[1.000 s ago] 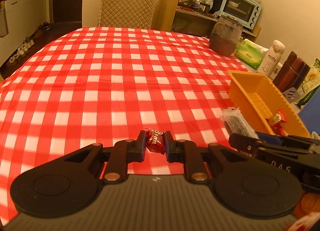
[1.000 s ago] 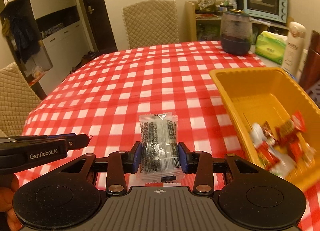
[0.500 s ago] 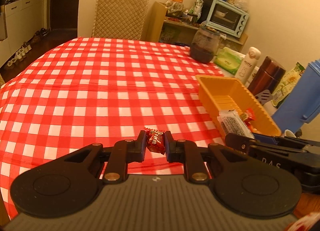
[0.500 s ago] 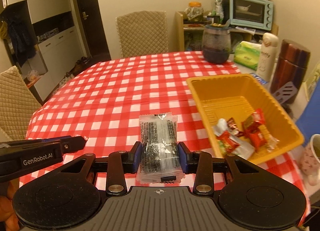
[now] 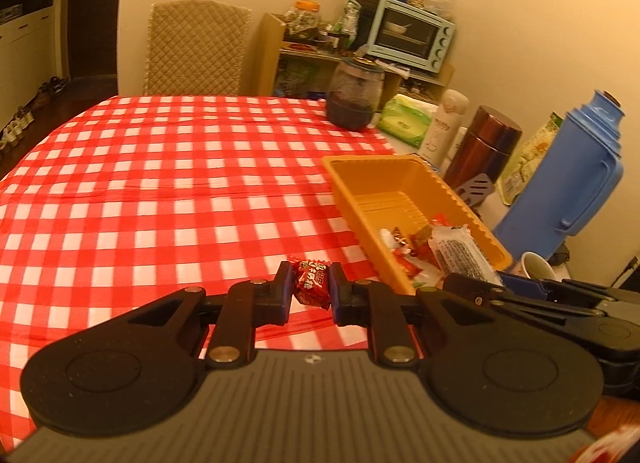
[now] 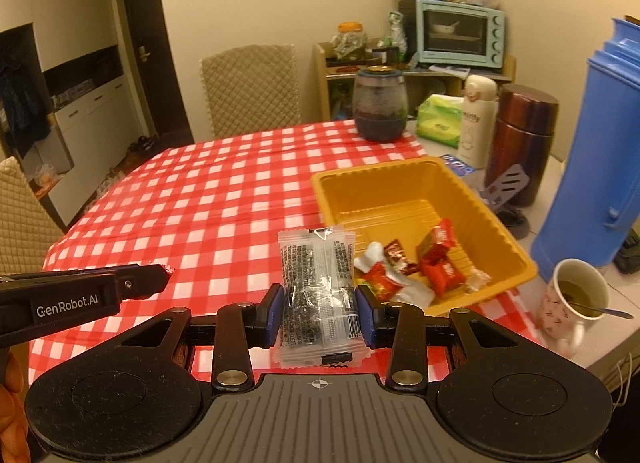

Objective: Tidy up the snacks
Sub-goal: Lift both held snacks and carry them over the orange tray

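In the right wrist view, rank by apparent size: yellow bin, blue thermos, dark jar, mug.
1. yellow bin
2. blue thermos, cut off by the frame edge, so unsure against the bin
3. dark jar
4. mug, close to the jar and nearer the camera

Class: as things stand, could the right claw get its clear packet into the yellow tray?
Probably yes: the right claw grips the clear packet beside the open-topped yellow tray, with nothing between them.

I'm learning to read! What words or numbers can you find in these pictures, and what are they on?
"GenRobot.AI": on the side of the left gripper, seen from the right wrist.
White bottle: a printed word, too blurred to read surely.
Clear packet in the right gripper: dense small print and barcode digits, too small.
Red candy in the left gripper's jaws: white characters, unreadable.
Red wrappers in the yellow tray: blurred.
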